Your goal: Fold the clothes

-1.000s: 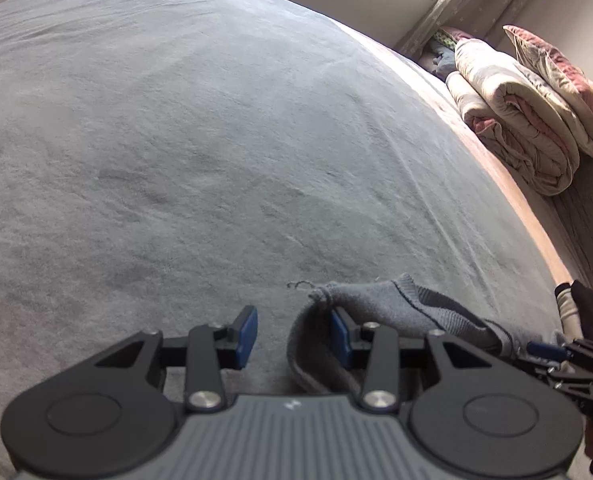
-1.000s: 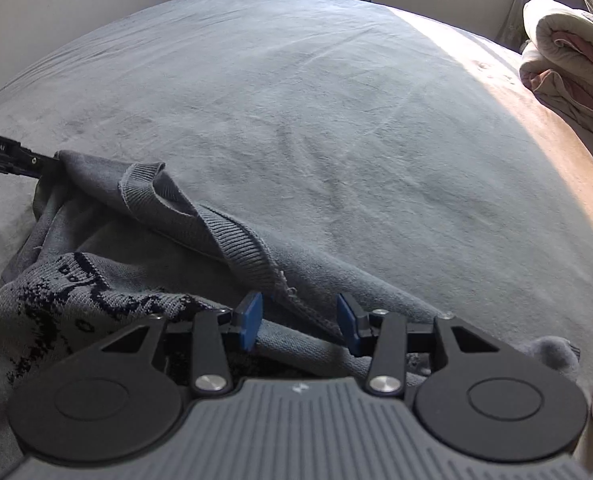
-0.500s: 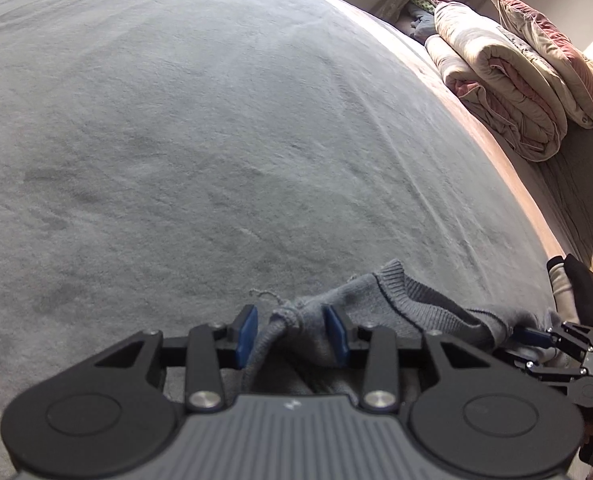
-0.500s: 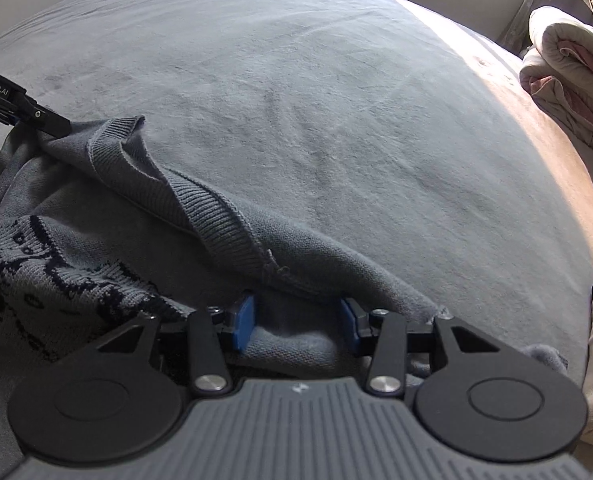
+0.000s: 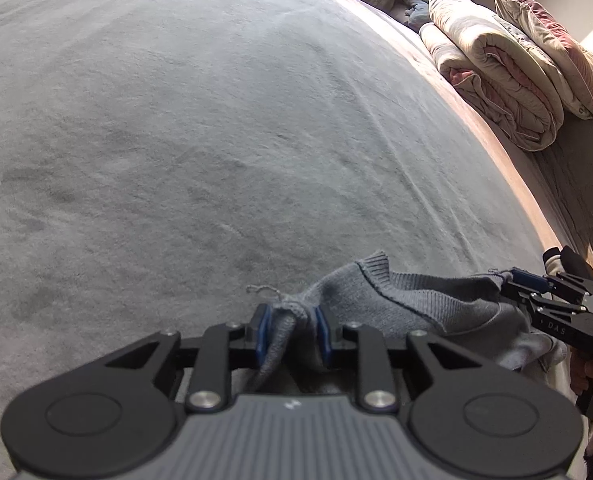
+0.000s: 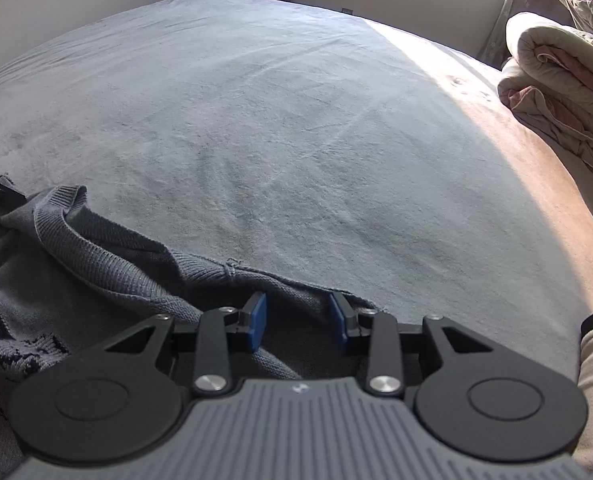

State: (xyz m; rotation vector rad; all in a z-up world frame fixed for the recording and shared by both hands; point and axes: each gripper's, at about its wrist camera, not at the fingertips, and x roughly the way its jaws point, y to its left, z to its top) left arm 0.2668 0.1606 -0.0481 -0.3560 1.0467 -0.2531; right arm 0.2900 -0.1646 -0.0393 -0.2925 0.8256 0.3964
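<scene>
Low in both frames on the grey bed (image 5: 176, 140), grey sweater (image 6: 96, 256), one bunched corner pinched by closing left hand-held gripper (image 5: 290, 330), hem between closing, still-spread right hand-held gripper (image 6: 298, 322).

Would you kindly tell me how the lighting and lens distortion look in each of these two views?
Left wrist view: fisheye bows the grey bedspread into a dome; sunlight washes the folded beige quilt. Right wrist view: a bright sun patch overexposes the bedspread's right side, and the grey knitted sweater lies shaded but sharp.

Bedspread (image 5: 216, 140) lies open ahead; folded quilt (image 5: 496, 80) blocks right.
</scene>
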